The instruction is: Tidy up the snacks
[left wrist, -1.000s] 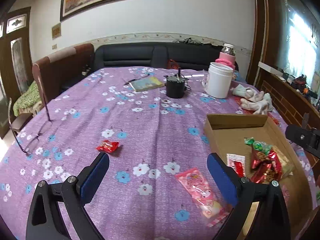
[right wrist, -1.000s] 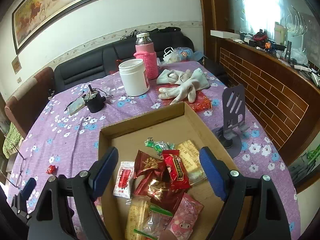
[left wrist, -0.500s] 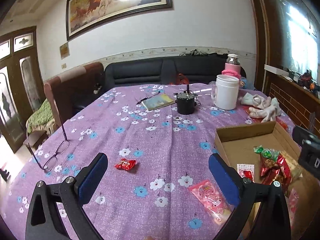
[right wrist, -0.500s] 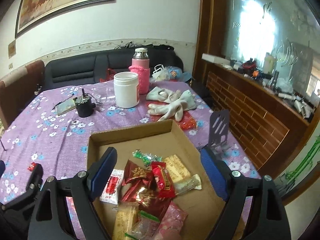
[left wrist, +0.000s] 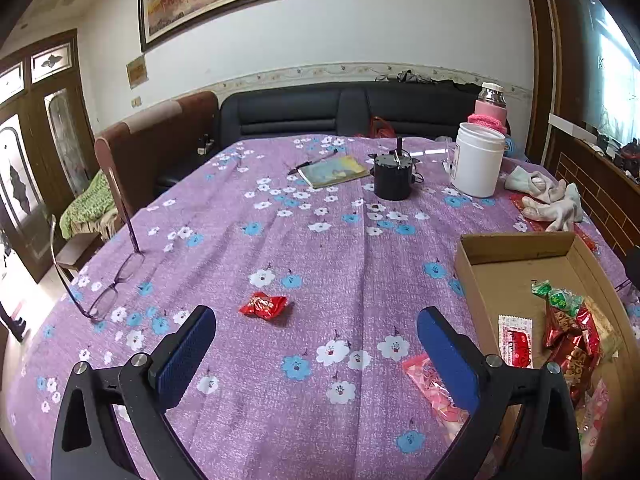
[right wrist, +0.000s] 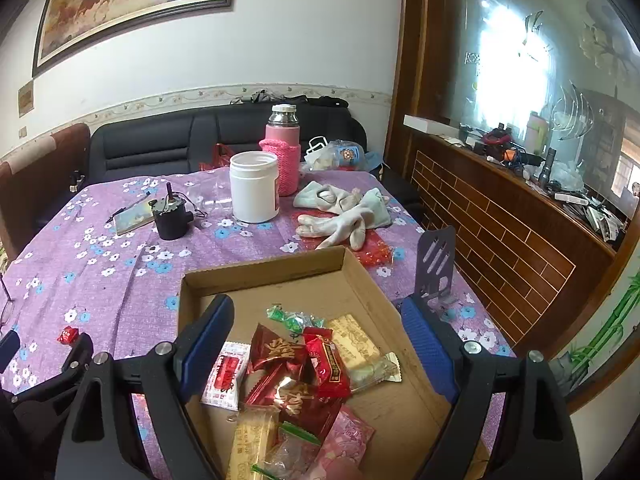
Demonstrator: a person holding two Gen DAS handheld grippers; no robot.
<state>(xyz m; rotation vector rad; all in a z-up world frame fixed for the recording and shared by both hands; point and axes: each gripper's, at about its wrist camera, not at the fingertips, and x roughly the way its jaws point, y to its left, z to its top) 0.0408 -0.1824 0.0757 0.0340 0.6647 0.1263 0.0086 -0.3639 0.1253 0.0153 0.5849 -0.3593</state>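
Observation:
A cardboard box (right wrist: 264,270) on the purple flowered tablecloth holds several wrapped snacks (right wrist: 296,364); it also shows in the left wrist view (left wrist: 516,244). A small red snack (left wrist: 263,305) lies on the cloth ahead of my left gripper (left wrist: 316,336), which is open and empty above the table. A pink snack packet (left wrist: 430,384) lies beside the box, partly behind the left gripper's right finger. My right gripper (right wrist: 316,336) is open and empty above the box. The red snack also shows in the right wrist view (right wrist: 67,334).
A white jar (left wrist: 478,160), a pink-sleeved bottle (right wrist: 283,156), a black motor (left wrist: 393,178), a booklet (left wrist: 334,170), white gloves (right wrist: 344,216) and glasses (left wrist: 108,292) are on the table. A grey phone stand (right wrist: 434,264) stands right of the box.
Both grippers have risen and tilted up, showing more of the room. The left gripper has pulled back; the red snack now lies between its fingers in view. Both stay open.

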